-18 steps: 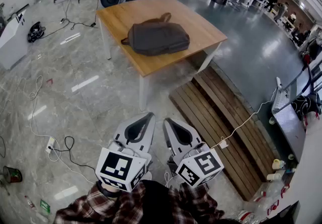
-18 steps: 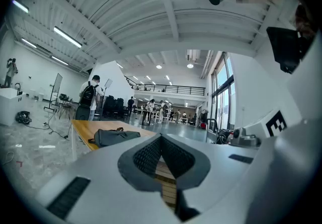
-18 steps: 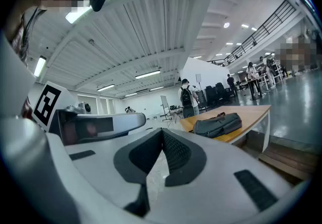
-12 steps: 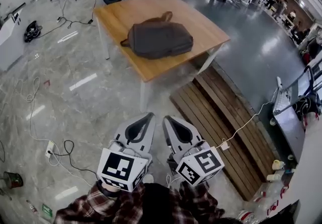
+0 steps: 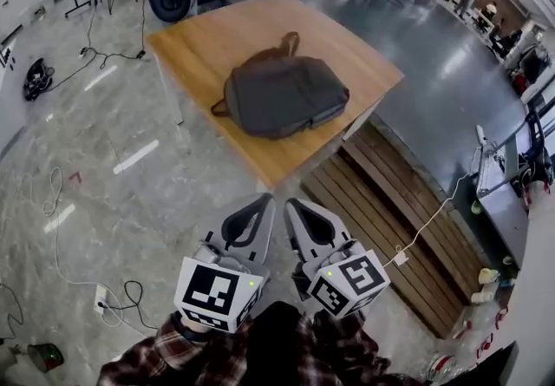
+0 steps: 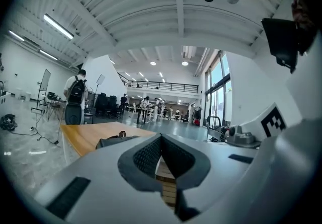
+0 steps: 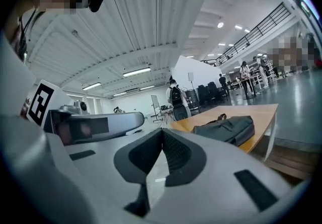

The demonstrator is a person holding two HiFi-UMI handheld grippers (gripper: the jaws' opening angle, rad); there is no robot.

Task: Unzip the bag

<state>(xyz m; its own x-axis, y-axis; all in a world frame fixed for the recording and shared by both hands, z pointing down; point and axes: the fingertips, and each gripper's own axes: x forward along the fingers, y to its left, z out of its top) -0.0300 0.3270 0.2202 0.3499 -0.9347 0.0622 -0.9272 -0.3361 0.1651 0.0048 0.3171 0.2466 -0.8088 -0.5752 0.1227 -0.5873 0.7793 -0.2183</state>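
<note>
A dark grey backpack (image 5: 282, 94) lies flat on a wooden table (image 5: 199, 37), its carry handle toward the far side. It also shows as a low dark shape in the left gripper view, the backpack (image 6: 116, 140), and right of centre in the right gripper view, the backpack (image 7: 227, 128). My left gripper (image 5: 264, 200) and right gripper (image 5: 291, 203) are held side by side over the floor, well short of the table. Both are shut with nothing between their tips. No zip is visible from here.
A slatted wooden platform (image 5: 390, 228) lies on the floor right of the table, with a white cable (image 5: 425, 211) across it. Cables and a power strip (image 5: 102, 297) trail on the tiled floor at left. People stand at tables far back.
The table and backpack have come closer and larger in the head view. Both grippers stay shut, side by side, in the same pose.
</note>
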